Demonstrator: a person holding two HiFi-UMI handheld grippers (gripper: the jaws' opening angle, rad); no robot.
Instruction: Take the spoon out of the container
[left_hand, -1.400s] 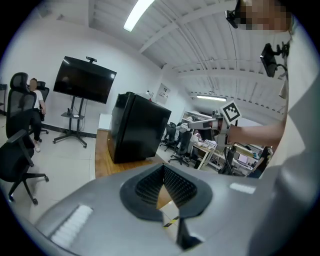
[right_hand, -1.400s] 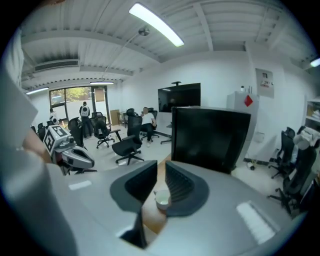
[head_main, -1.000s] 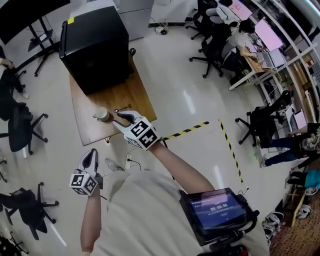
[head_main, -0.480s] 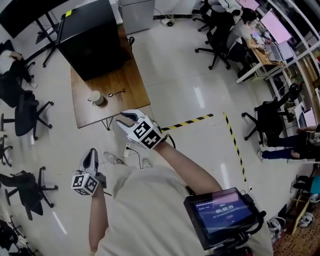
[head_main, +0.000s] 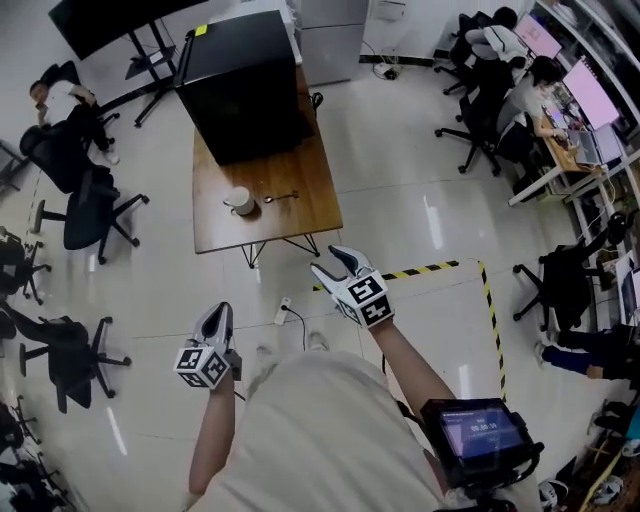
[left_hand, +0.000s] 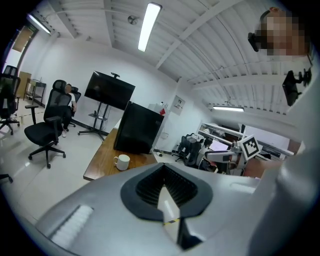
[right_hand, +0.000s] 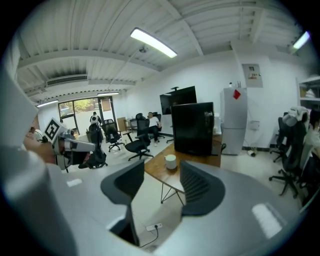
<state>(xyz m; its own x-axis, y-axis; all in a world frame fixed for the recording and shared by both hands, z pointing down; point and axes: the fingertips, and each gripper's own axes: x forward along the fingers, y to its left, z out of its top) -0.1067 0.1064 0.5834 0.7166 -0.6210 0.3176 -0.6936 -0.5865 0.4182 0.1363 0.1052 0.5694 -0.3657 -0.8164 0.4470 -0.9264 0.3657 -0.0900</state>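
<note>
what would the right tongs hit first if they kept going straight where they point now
Probably the near end of the wooden table, with the white mug just beyond it. Only open floor lies before that, though depth is unclear. The right tongs are opening, with nothing between them.

On the table (head_main: 305, 222), a cup (head_main: 240, 201) is set left of centre, a spoon (head_main: 281, 197) at centre, a box (head_main: 245, 85) at the far end.

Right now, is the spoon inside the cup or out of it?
Out. In the head view the spoon lies flat on the wooden table, beside the white cup.
</note>
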